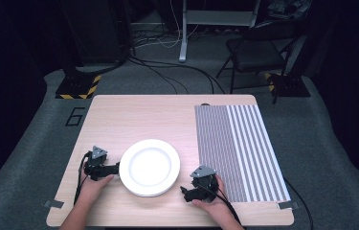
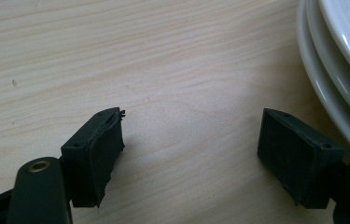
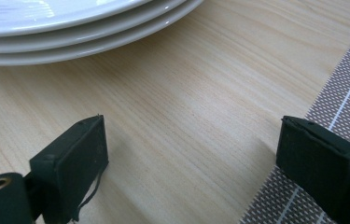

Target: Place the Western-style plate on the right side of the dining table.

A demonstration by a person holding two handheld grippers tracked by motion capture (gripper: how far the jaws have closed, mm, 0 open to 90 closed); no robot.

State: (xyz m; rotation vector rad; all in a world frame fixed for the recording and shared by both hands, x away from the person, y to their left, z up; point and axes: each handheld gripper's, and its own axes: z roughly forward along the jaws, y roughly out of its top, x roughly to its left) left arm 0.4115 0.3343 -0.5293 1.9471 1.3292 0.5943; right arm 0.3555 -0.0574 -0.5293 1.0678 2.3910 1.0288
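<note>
- Resting on the pale wooden surface [image 1: 119, 115], a stack of white plates [image 1: 149, 167] sat near the person's edge, left of the middle.
- In the right gripper view three plate rims showed, one upon another [image 3: 70, 28].
- The left gripper [image 1: 115, 168] lay low on the surface just beside the stack's left edge, held by the left hand [image 1: 95, 184].
- Its jaws stood wide apart with only bare wood between them; in the left gripper view the plates [image 2: 336, 70] lay close by the right-hand jaw, and whether they touched could not be told.
- The right gripper [image 1: 185, 191] sat at the stack's lower right, near it but apart, held by the right hand [image 1: 213, 201].
- Its jaws were also spread wide and held nothing; in the right gripper view one jaw was over the wood and the other over the edge of the striped mat [image 3: 345, 93].
- That grey-and-white striped mat [image 1: 237, 151] covered the right part of the surface, apart from the plates.
- Beyond the surface, a dark folding chair [image 1: 256, 52] and loose cables [image 1: 167, 72] lay on the grey floor.
</note>
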